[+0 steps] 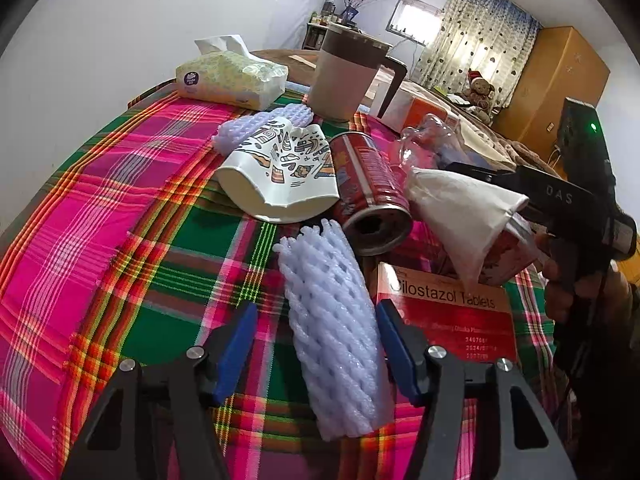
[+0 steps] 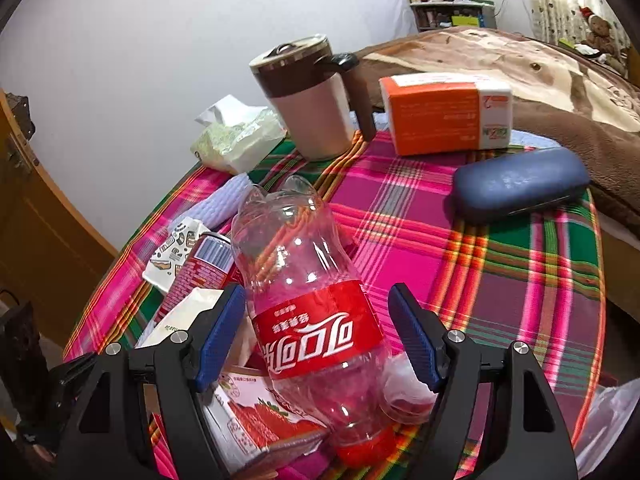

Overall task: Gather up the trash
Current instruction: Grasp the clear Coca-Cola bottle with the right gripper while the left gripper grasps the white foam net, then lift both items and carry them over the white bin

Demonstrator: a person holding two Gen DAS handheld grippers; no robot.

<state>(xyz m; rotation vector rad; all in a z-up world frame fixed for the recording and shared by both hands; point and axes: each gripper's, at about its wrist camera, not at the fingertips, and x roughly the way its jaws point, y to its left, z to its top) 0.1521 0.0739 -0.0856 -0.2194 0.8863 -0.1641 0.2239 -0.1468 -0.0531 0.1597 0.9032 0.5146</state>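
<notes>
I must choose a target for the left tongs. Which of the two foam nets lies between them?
The near foam net, lying lengthwise between the open left tongs. The other foam net lies farther off, behind the crushed paper cup.

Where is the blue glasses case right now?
In the right wrist view, the glasses case lies on the plaid cloth at the far right, just below the orange box, beside the brown blanket.

Empty Coke bottle (image 2: 316, 304) lying on side, foam net sleeve (image 1: 334, 344) flat nearby, red can (image 1: 370, 196) tipped over.

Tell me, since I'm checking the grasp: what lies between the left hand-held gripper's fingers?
The white foam fruit net lies between the open left hand-held gripper fingers, on the plaid cloth, seen in the left wrist view.
</notes>
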